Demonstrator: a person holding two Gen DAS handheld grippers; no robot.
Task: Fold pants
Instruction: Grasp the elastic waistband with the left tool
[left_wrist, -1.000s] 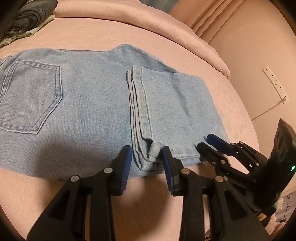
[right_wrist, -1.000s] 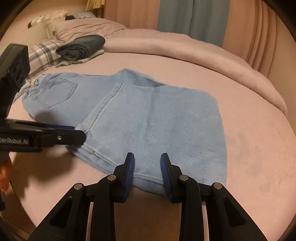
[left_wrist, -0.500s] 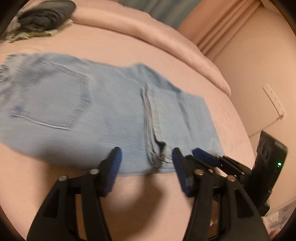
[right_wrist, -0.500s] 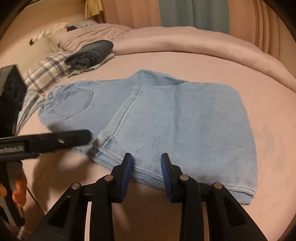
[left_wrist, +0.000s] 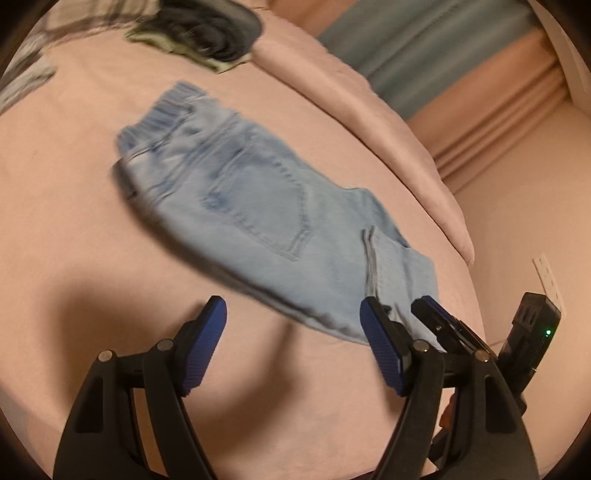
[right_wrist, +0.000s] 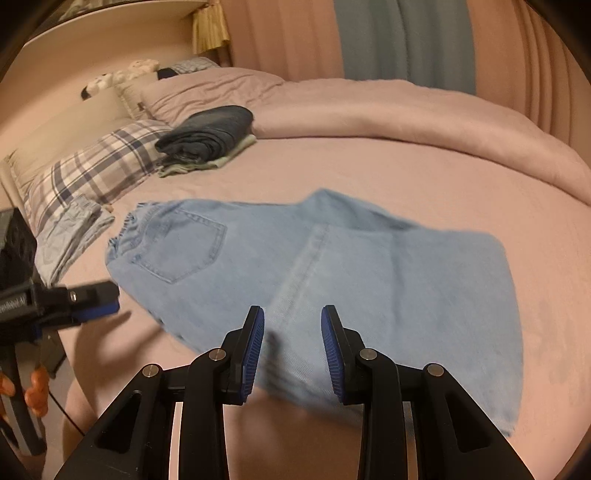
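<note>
Pants of light blue denim lie flat on the pink bed, legs folded back over the seat so a back pocket shows. Just past the near edge of the pants, the left gripper hangs over bare sheet, spread wide, holding nothing. The right gripper sits over the near edge of the pants, a little open, empty too. Beyond the pants lies a dark folded pile, beside a checked pillow.
</note>
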